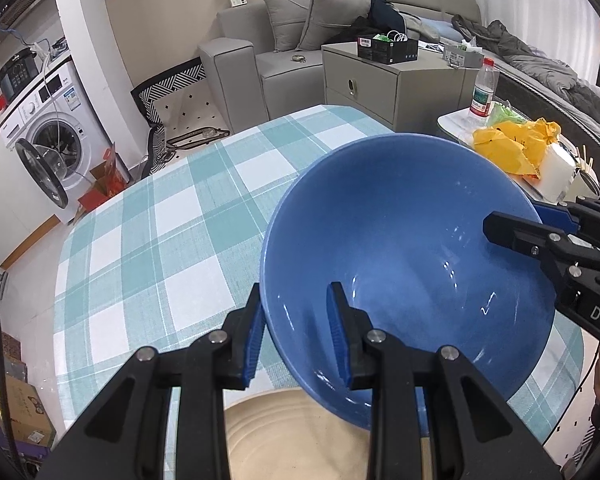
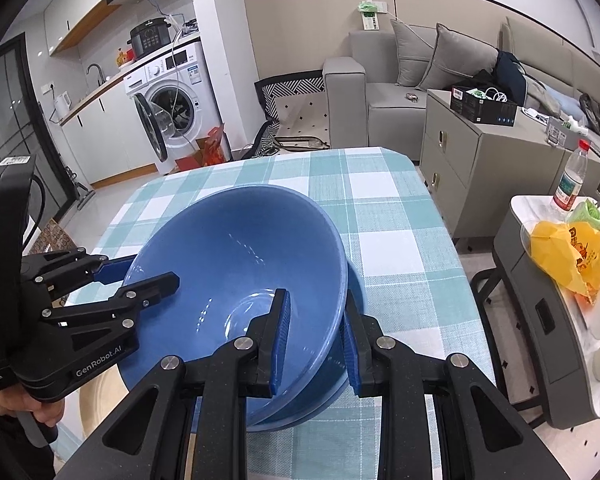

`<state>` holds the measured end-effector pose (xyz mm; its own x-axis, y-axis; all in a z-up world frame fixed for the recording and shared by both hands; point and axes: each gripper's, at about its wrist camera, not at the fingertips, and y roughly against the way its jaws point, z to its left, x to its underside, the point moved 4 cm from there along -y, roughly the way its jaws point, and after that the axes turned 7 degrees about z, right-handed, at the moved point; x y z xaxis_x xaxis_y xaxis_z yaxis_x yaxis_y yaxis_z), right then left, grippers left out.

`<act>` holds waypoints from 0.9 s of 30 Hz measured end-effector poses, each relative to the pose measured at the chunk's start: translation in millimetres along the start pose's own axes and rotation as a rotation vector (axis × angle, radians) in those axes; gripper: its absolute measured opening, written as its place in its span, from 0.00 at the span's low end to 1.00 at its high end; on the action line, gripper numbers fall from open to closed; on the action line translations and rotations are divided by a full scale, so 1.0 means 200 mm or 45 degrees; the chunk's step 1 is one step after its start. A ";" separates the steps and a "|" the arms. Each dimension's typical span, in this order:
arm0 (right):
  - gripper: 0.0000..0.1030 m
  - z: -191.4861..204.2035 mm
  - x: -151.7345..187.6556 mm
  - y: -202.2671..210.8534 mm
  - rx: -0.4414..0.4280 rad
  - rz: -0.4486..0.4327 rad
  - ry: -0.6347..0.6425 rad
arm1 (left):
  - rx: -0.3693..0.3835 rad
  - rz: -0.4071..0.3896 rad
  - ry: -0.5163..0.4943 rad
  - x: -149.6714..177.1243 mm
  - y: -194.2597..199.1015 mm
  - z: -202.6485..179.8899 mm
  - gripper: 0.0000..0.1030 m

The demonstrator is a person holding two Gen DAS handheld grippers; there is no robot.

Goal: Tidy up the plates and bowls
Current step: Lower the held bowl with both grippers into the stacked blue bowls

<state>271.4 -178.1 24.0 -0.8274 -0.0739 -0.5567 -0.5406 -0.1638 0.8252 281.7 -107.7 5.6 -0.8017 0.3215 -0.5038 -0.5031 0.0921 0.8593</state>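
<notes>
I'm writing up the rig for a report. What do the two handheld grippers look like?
Both are black plastic with silver screw heads at the linkage joints and ridged blue pads on the fingers. The left gripper carries white "GenRobot.AI" lettering on its body, and the right gripper shows partial white letters "DAS". No sleeves are visible.

A bowl is sitting mid-frame over the table, a plate lying below it at the bottom edge.
</notes>
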 end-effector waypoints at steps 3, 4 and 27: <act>0.24 0.00 0.00 -0.01 0.026 -0.004 0.013 | 0.003 0.002 -0.004 0.01 -0.01 0.00 0.28; 0.24 0.01 0.00 -0.01 0.031 -0.002 0.015 | 0.003 0.001 -0.005 0.01 -0.01 0.00 0.28; 0.24 -0.03 0.06 -0.08 0.135 0.019 0.052 | 0.005 0.022 -0.031 0.02 -0.09 -0.04 0.28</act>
<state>271.0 -181.7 2.5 -0.8298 -0.1160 -0.5459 -0.5430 -0.0575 0.8377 284.1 -114.5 -12.4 -0.8021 0.3459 -0.4869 -0.4880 0.0903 0.8681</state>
